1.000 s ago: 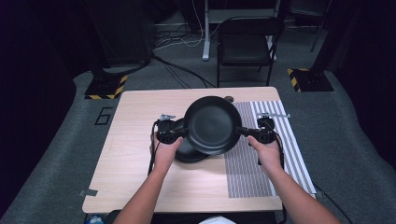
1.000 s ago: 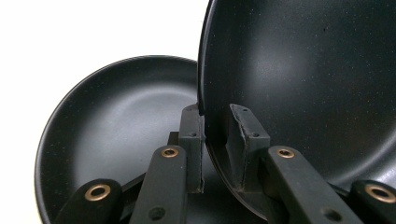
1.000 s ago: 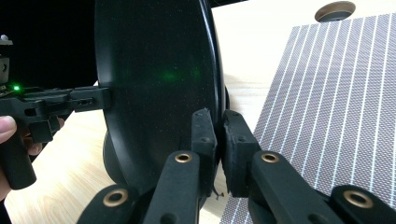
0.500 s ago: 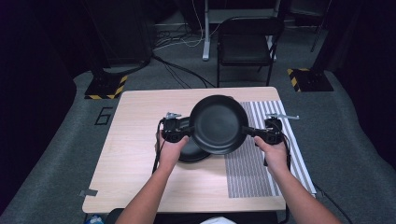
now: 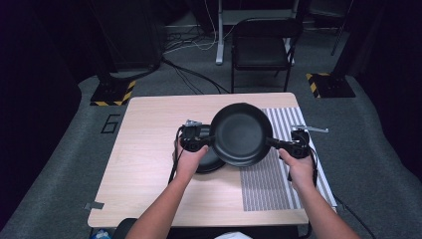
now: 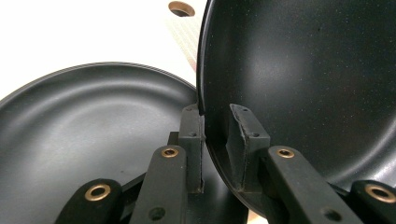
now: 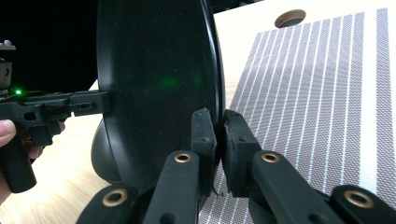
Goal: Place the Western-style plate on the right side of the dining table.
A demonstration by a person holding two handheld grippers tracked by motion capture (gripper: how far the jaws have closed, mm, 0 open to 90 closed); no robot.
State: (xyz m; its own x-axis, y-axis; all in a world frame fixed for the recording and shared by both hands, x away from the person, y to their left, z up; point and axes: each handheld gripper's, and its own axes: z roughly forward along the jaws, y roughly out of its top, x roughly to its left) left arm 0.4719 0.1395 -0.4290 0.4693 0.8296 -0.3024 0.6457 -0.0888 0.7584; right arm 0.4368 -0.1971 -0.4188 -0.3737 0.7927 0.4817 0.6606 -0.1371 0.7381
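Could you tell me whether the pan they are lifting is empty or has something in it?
Empty. The high view shows the pan with a bare black inside, and the left gripper view shows the same bare surface.

The raised pan (image 5: 241,133) hung between the left gripper (image 5: 205,142) and the right gripper (image 5: 276,144), each at its rim. The second pan (image 5: 211,160) lay below the left gripper on the table (image 5: 144,149), and the striped mat (image 5: 268,184) lay under the right gripper.

You have two pans (image 5: 241,133) (image 5: 211,160), two grippers (image 5: 195,139) (image 5: 297,145), one striped mat (image 5: 278,184), one table (image 5: 149,129) and one chair (image 5: 262,47).
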